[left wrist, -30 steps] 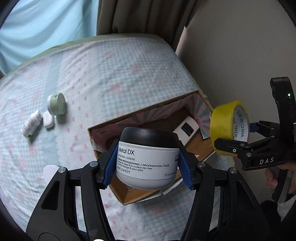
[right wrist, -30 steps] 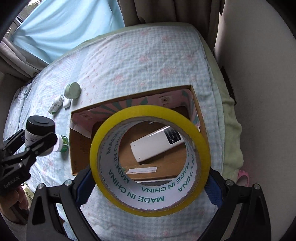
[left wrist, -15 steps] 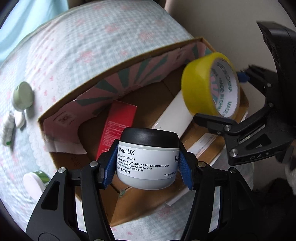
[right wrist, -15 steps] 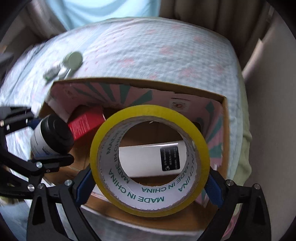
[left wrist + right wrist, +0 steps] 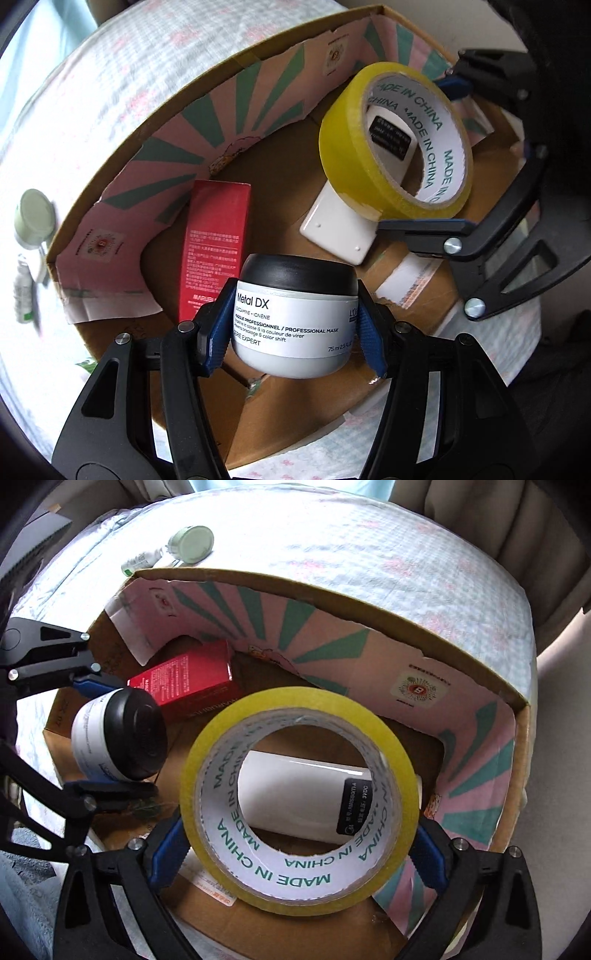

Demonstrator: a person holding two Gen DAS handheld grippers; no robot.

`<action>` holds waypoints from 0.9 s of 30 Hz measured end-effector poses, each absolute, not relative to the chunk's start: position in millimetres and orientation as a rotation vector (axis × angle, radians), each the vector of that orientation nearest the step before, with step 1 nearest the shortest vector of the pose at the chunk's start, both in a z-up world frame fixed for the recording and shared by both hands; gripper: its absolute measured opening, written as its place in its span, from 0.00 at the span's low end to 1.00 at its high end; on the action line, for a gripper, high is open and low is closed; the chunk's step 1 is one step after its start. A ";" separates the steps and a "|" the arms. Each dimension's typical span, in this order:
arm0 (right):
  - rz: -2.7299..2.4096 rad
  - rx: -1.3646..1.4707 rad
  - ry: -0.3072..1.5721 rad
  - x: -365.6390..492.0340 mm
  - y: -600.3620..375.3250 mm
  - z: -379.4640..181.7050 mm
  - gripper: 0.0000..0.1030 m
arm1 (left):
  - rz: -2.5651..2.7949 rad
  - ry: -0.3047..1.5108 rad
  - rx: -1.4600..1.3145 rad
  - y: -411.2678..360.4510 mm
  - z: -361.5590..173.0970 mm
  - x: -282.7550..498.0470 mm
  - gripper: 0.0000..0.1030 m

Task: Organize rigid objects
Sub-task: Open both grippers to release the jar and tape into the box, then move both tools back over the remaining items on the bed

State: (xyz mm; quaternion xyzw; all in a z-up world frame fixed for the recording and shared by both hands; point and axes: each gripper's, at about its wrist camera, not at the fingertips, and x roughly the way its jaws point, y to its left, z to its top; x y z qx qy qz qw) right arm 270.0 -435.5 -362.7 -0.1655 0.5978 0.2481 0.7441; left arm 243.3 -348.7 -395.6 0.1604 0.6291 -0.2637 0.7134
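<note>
The left gripper [image 5: 295, 325] hangs over the open cardboard box [image 5: 258, 62], which stands on a bed with a checked cover [image 5: 332, 528]. Between its blue pads sits the mask jar [image 5: 295, 314], white with a black lid. The jaws are opening now; in the left wrist view the pads look slightly apart from the jar's sides, so the jar seems to be on the point of release into the near left part of the box.

The right gripper [image 5: 299, 845] pinches the yellow tape roll [image 5: 299, 794] across its width, low over the right part of the box. I think both things are carried here to be put down beside the things already inside: a red carton [image 5: 218, 247] at the left and a white flat device [image 5: 295, 794] in the middle, seen partly through the roll's hole.

Outside the box, far left on the bed, lie a green-lidded jar [image 5: 192, 542] and a small bottle [image 5: 24, 291], both blurred. The floor of the box under the jar is hidden, so I cannot tell whether the jar touches it already.
</note>
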 end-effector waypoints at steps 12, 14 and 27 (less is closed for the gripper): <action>0.525 -0.386 1.220 255.2 -439.6 -336.5 1.00 | -0.556 1.352 0.270 -321.5 -371.1 241.2 1.00; 0.511 -0.383 1.219 253.5 -438.4 -329.1 1.00 | -0.550 1.341 0.269 -319.2 -364.4 235.3 1.00; 0.370 -0.286 1.215 249.9 -428.6 -275.1 1.00 | -0.546 1.244 0.151 -266.0 -292.9 222.9 1.00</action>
